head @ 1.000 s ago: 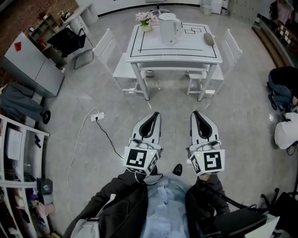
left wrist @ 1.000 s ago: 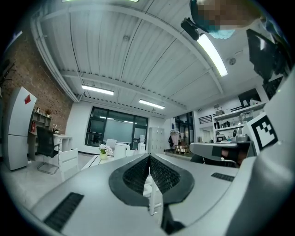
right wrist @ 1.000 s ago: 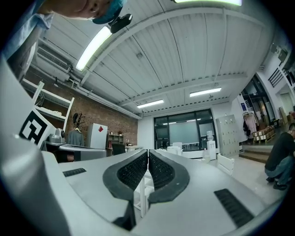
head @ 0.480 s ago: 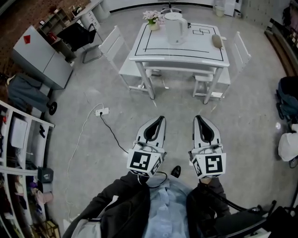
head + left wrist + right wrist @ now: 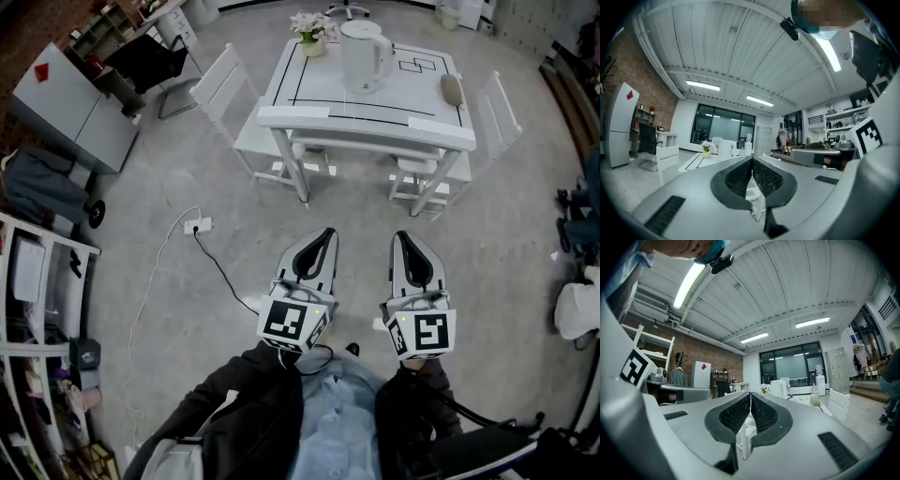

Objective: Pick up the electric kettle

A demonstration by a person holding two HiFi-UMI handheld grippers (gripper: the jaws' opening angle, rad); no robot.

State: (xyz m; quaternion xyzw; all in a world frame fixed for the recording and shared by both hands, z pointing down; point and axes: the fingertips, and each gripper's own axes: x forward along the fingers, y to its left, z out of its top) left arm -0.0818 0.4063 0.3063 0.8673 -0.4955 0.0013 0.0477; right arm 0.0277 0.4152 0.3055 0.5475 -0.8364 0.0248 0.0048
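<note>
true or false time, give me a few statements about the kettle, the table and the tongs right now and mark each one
1. The electric kettle stands on the white table. True.
2. The left tongs are shut on the kettle. False: they are shut on nothing, over the floor, short of the table.
3. A pot of flowers stands on the table near the kettle. True.
4. The power strip lies on the table. False: it lies on the floor, to the table's left in the head view.
5. The right tongs are wide open. False: they are shut and empty.
</note>
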